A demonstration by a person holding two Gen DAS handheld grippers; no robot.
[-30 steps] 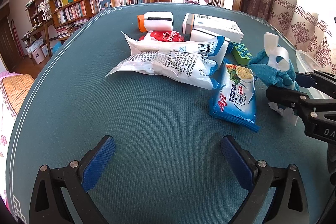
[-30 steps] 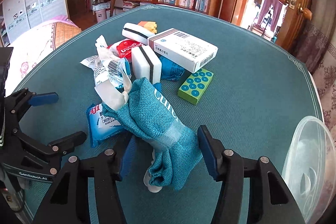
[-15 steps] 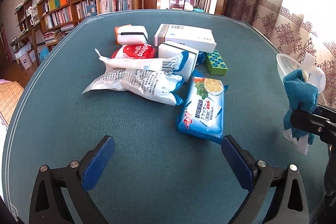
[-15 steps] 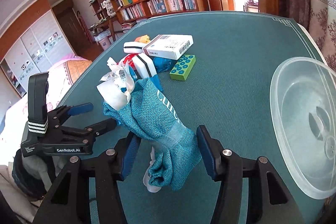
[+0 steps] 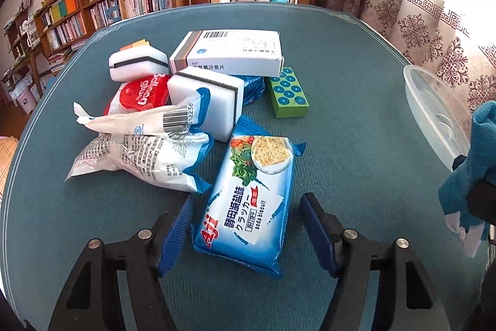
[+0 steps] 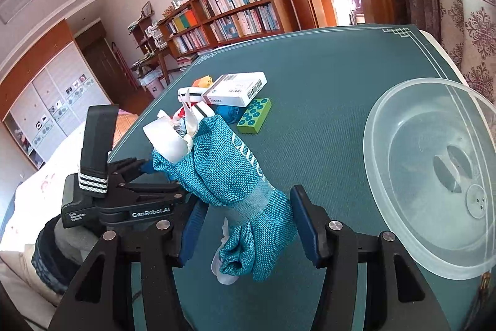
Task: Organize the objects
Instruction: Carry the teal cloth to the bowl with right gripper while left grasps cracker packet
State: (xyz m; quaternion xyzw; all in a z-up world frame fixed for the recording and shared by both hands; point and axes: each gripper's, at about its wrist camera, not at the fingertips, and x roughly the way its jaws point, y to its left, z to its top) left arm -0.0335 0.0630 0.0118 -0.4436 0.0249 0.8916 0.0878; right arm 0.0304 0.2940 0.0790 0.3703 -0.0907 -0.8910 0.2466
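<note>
Teal table point(image 5: 356, 145), clear plastic basin point(image 6: 434, 185) at right edge. Biscuit pack point(image 5: 251, 194) between left gripper point(image 5: 245, 234) pads; jaws just closing, contact unclear. Right gripper point(image 6: 248, 225) part-closed, clamping teal cloth bundle point(image 6: 235, 176) beside basin. Step: transfer. Next: carry over rim, release.

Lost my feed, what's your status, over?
Right gripper shut on teal cloth bundle, beside clear tub. Left gripper closing, straddling biscuit pack, pads not touching. Nothing blocking.
</note>
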